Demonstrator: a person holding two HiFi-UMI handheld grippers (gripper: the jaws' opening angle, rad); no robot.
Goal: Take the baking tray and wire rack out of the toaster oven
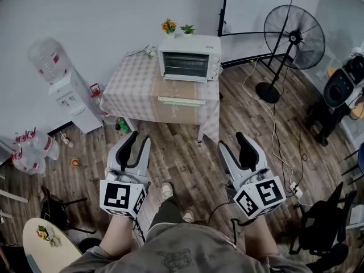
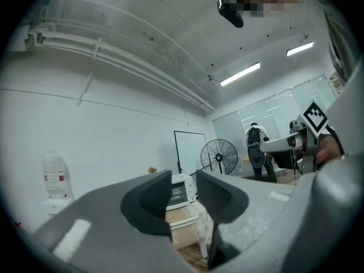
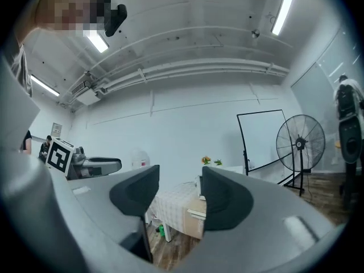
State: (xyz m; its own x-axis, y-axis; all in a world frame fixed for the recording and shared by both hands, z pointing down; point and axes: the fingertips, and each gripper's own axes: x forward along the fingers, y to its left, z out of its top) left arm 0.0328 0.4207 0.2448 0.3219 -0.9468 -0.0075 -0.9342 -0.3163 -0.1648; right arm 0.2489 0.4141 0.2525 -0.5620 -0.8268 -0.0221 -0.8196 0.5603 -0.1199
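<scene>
A white toaster oven [image 1: 190, 58] with its door closed stands at the back of a small table [image 1: 133, 92] covered in a checked cloth. The tray and rack are hidden inside it. My left gripper [image 1: 136, 143] and right gripper [image 1: 232, 143] are both open and empty, held over the wood floor well short of the table. In the left gripper view the toaster oven [image 2: 182, 189] shows between the jaws of the left gripper [image 2: 183, 191]. In the right gripper view the table [image 3: 179, 205] sits between the jaws of the right gripper [image 3: 181, 187].
A water dispenser [image 1: 67, 92] stands left of the table. A standing fan [image 1: 287, 47] and cables [image 1: 273, 135] are on the right, with a black chair [image 1: 321, 232] and a whiteboard [image 1: 256, 7] behind. Bags [image 1: 31, 149] lie at far left. Small plants [image 1: 176, 27] top the oven.
</scene>
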